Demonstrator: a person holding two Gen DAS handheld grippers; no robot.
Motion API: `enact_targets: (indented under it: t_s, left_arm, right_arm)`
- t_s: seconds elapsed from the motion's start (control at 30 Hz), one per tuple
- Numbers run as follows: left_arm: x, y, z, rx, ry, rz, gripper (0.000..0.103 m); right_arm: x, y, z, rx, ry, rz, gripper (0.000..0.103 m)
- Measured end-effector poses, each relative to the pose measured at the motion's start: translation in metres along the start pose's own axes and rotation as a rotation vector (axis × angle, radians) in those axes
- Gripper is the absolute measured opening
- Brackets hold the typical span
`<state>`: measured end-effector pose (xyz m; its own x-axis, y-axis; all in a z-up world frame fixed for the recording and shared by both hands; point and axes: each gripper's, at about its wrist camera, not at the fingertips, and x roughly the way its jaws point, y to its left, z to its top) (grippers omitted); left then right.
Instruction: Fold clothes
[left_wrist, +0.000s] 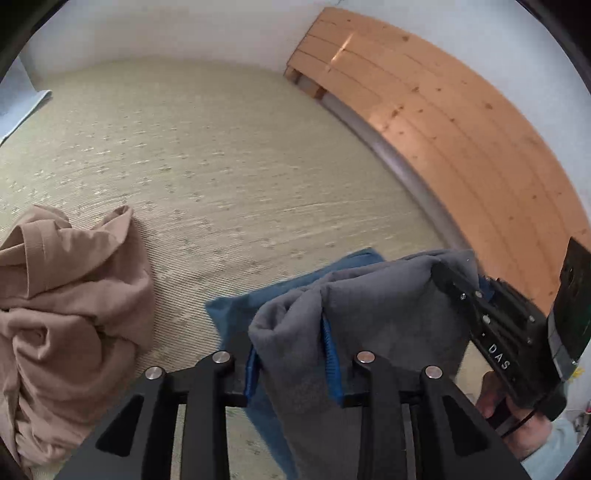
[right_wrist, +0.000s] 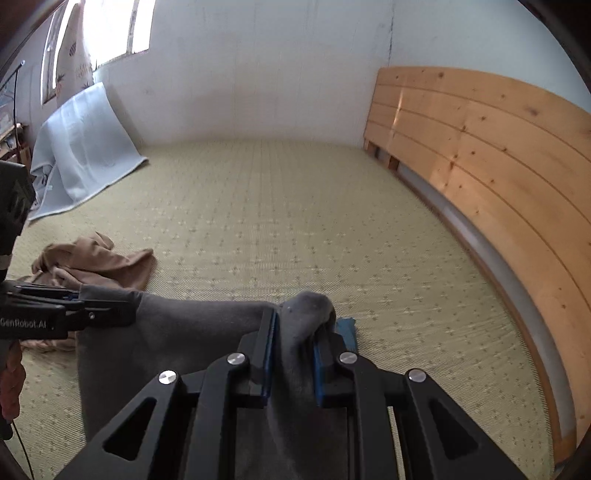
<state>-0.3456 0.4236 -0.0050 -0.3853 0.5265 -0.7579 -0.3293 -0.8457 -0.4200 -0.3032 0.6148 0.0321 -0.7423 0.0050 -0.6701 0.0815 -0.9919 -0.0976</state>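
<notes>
A grey garment (left_wrist: 388, 306) hangs stretched between both grippers above the woven mat (left_wrist: 221, 166). My left gripper (left_wrist: 291, 354) is shut on one bunched end of it, and the fabric fills the gap between the blue pads. My right gripper (right_wrist: 295, 339) is shut on the other end of the grey garment (right_wrist: 166, 332), a fold bulging above its fingers. Each gripper shows in the other's view: the right one (left_wrist: 454, 284) at the right, the left one (right_wrist: 110, 310) at the left. A blue cloth (left_wrist: 236, 310) lies on the mat beneath the garment.
A crumpled tan garment (left_wrist: 66, 295) lies on the mat to the left. A wooden headboard (right_wrist: 480, 166) runs along the right side. A pale blue blanket (right_wrist: 81, 147) leans against the far left wall. A hand (left_wrist: 517, 424) holds the right gripper's handle.
</notes>
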Motion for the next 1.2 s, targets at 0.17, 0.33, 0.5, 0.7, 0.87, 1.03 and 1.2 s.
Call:
enact_targets:
  t_s: [0.17, 0.33, 0.5, 0.7, 0.87, 1.03, 1.2]
  left_arm:
    - [0.014, 0.005, -0.005, 0.047, -0.018, 0.078, 0.042]
    - [0.016, 0.013, -0.006, 0.062, -0.045, 0.142, 0.058]
    - [0.012, 0.019, -0.01, 0.069, -0.057, 0.16, 0.064]
    - [0.0, 0.011, -0.022, 0.08, -0.106, 0.151, 0.065]
    - [0.003, 0.003, -0.032, 0.104, -0.104, 0.171, 0.066]
    - [0.015, 0.003, -0.038, 0.116, -0.058, 0.244, 0.067]
    - [0.01, -0.001, -0.043, 0.128, -0.066, 0.263, 0.067]
  right_arm:
    - [0.023, 0.01, -0.006, -0.01, 0.029, -0.029, 0.019]
    - [0.03, 0.023, -0.009, -0.058, 0.028, -0.113, 0.025]
    - [0.028, 0.028, -0.008, -0.086, 0.007, -0.191, 0.044]
    - [0.01, 0.026, -0.005, -0.071, -0.036, -0.243, 0.06]
    - [0.003, 0.025, -0.011, -0.07, -0.038, -0.256, 0.06]
    - [0.002, 0.022, -0.024, -0.063, -0.017, -0.275, 0.06]
    - [0.001, 0.023, -0.044, -0.071, 0.014, -0.275, 0.06]
